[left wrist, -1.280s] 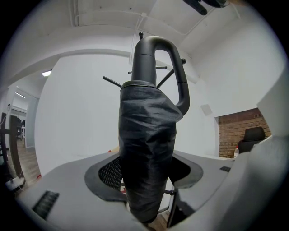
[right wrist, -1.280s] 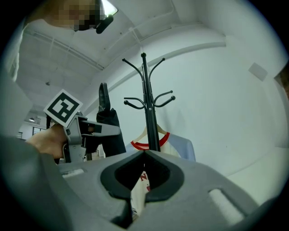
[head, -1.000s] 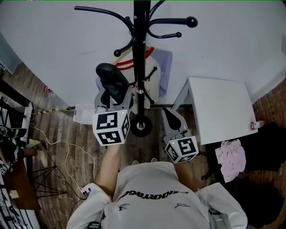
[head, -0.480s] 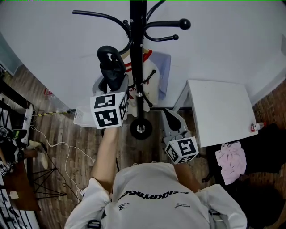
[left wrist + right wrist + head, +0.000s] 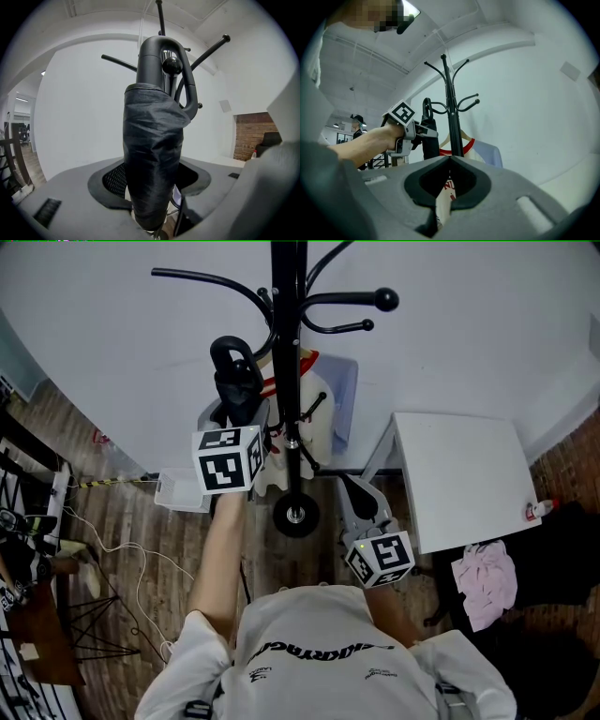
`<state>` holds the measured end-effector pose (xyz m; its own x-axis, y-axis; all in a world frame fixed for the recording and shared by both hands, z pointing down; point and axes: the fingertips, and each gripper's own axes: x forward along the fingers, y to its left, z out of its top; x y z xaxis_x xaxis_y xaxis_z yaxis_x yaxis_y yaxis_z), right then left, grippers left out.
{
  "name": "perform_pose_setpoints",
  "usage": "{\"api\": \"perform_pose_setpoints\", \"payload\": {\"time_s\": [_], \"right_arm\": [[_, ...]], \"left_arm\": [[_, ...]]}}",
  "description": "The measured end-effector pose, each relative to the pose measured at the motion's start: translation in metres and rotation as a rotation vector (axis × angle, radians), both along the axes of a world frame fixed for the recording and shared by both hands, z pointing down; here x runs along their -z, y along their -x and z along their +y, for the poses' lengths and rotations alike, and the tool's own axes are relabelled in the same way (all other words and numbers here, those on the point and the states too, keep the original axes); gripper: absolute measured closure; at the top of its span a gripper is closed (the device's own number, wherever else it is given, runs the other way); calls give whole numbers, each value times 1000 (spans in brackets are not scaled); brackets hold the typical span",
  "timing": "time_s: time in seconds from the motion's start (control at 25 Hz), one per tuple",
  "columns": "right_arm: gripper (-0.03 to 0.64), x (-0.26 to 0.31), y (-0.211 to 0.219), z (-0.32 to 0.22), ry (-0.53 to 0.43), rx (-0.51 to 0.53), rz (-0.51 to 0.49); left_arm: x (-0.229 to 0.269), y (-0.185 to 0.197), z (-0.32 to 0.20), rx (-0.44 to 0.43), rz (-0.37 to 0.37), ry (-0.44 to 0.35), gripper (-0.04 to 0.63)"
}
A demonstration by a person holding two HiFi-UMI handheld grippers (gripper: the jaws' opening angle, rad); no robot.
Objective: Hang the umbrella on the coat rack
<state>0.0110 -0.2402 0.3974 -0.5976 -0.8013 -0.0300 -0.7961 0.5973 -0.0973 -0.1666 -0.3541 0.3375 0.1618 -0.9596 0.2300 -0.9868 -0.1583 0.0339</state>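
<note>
A folded black umbrella (image 5: 152,154) stands upright between the jaws of my left gripper (image 5: 152,183), which is shut on its wrapped body. Its loop handle (image 5: 161,51) is right up against a ball-tipped hook (image 5: 172,64) of the black coat rack (image 5: 289,352). In the head view the umbrella (image 5: 236,371) is just left of the rack's pole, above my left gripper (image 5: 244,416). My right gripper (image 5: 354,488) hangs lower, to the right of the rack's base, shut and holding nothing. The right gripper view shows the rack (image 5: 451,108), the umbrella (image 5: 430,136) and the closed tips of my right gripper (image 5: 450,159).
A white shirt with red trim (image 5: 314,404) hangs on a hanger on the rack, above the round base (image 5: 296,513). A white table (image 5: 459,474) stands to the right, with a pink cloth (image 5: 486,576) beside it. A white bin (image 5: 178,486) and cables (image 5: 122,549) lie on the left.
My left gripper has carried the umbrella away from the person and closer to the rack's hooks. The right gripper has stayed in place.
</note>
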Motion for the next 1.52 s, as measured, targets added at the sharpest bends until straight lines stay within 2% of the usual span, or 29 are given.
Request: {"api": "perform_pose_setpoints", "payload": {"time_s": [0.32,0.92,1.12,1.52], "right_arm": [[615,-2,1,0,1,-5,4],[615,-6,-4,-2,5,-31,6],[615,-7,-5,-2,6,-41,7],[615,-9,-12,1,10,-59,6]], "left_arm": [[-23,-14,-14,-49,-13,58,334],[-54,-23,-34,-67,0,114,333],[-55,-29,-41,-87,16,87,330],[-52,-42,-46,-154,78,-47,318]]}}
